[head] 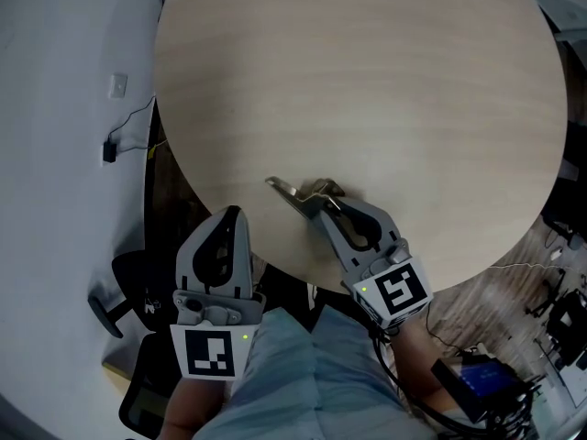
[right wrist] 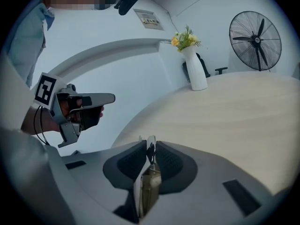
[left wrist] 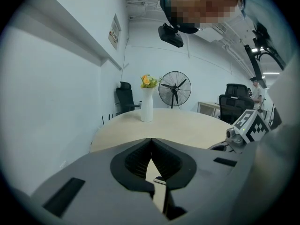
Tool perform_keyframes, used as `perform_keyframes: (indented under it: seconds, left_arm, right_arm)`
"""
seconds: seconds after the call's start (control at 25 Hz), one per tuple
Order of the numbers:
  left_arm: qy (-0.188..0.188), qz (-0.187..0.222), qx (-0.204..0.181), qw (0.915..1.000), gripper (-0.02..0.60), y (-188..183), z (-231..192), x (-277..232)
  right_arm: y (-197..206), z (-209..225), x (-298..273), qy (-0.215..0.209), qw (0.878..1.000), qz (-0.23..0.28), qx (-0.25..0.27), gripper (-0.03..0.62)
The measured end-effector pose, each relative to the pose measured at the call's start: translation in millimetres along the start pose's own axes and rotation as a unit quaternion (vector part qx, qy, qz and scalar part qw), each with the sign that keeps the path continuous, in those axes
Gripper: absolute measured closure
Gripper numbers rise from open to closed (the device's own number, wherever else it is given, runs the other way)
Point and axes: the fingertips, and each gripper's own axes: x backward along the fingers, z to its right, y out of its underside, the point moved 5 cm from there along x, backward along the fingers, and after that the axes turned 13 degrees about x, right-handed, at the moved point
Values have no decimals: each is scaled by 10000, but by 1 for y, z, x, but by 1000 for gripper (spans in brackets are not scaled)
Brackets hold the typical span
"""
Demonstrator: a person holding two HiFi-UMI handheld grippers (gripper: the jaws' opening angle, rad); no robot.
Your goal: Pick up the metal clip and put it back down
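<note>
Where your right gripper [right wrist: 151,146] closes, its jaws are clamped on the metal clip [right wrist: 148,184], which stands edge-on between the ribbed pads with a thin metal tip poking up past them. That view hides the clip's shape. The head view shows it instead: one silvery arm sticks out beyond the jaw tips to the upper left, over the near part of the round wooden table [head: 367,81]. Neither view tells you whether the clip touches the tabletop.

Your left gripper [left wrist: 151,142] has its jaws pressed together at the tips, with nothing between them. Only pale tabletop shows through the gap below. From above, it sits just off the table's near edge, beside the right one. The right gripper view catches it from the side, held in your hand.

Farther out, both gripper views show what the head view barely does: a white vase [left wrist: 146,108] of flowers on the far side of the table, and a standing fan [left wrist: 174,89] behind.
</note>
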Motion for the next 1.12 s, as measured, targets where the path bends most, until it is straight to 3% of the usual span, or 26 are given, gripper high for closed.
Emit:
perform_keyframes:
  seconds: [0.32, 0.56, 0.72, 0.92, 1.12]
  left_arm:
    - [220, 359, -18, 9991, 563, -33, 18, 19]
    - [426, 815, -32, 9958, 563, -88, 37, 58]
    - [545, 1108, -103, 9923, 563, -129, 58, 81]
    - [980, 1699, -257, 9802, 563, -181, 91, 81]
    - [1144, 1757, -242, 9775, 563, -193, 98, 98]
  right_arm:
    - [-36, -13, 19, 128, 9997, 182, 55, 542]
    - [-106, -34, 60, 559, 9958, 617, 369, 542]
    - [-161, -44, 100, 931, 9879, 1011, 713, 542]
    - [-223, -28, 139, 1482, 9700, 1503, 1205, 542]
    - [-247, -38, 158, 1714, 9638, 1557, 1323, 543]
